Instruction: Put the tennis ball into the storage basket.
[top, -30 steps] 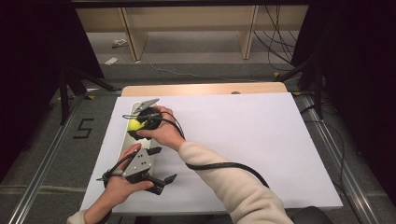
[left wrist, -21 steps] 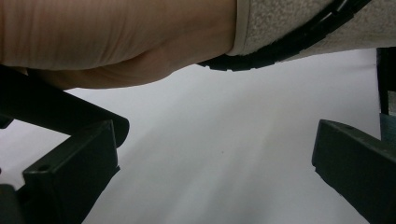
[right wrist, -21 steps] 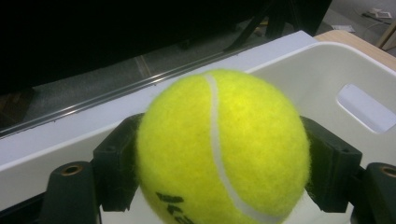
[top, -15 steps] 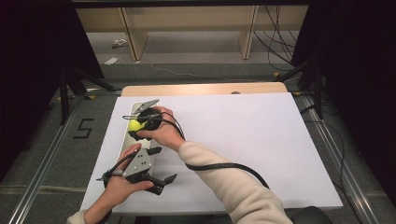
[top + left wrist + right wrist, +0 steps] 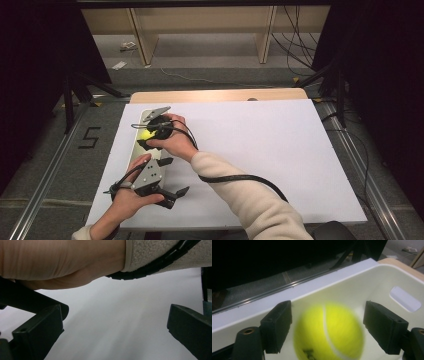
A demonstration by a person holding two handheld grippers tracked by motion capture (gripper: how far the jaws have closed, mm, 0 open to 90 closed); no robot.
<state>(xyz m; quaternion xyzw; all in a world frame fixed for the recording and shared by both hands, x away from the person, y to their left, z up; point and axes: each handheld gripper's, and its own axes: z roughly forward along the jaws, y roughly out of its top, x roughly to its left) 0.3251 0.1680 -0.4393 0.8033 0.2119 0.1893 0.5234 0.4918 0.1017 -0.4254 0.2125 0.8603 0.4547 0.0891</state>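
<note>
A: High view first — why is the right tool over the cream tray at nine o'clock on the bench?

B: To drop the tennis ball in; the left tool, jaws apart and empty, waits at seven

A: Left gripper view?

B: Bare bench between spread jaws

A: Right gripper view?

B: Jaws have just been opening; ball sits between them, untouched, inside the tray

Ball in tray at table's left edge, betw. right gripper jaws; left gripper nearer person.
</note>
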